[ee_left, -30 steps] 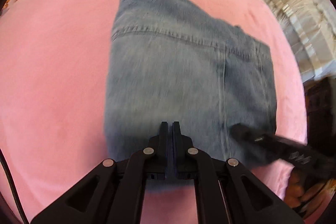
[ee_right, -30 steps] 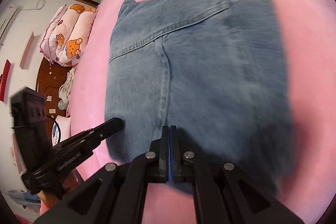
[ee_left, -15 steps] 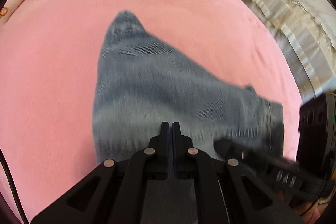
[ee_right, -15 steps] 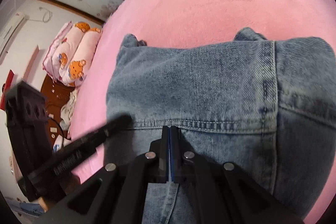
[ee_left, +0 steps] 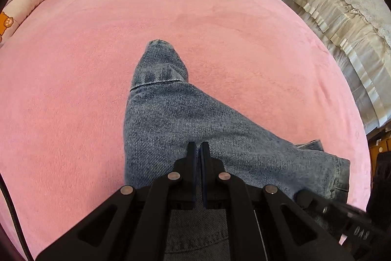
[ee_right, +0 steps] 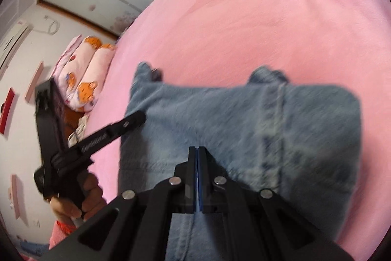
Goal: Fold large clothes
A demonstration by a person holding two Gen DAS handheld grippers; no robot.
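Both the left gripper [ee_left: 198, 147] and right gripper [ee_right: 197, 151] pinch the near edge of the jeans [ee_left: 185, 124], fingers closed on denim. The jeans lie folded on the pink bed [ee_left: 73, 65], bare blanket beyond. Only the right view shows bear-print pillows [ee_right: 85, 80].

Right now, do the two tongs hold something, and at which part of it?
Both hold the jeans. The left tongs and right tongs are each shut on its near edge, lifted off the bed.
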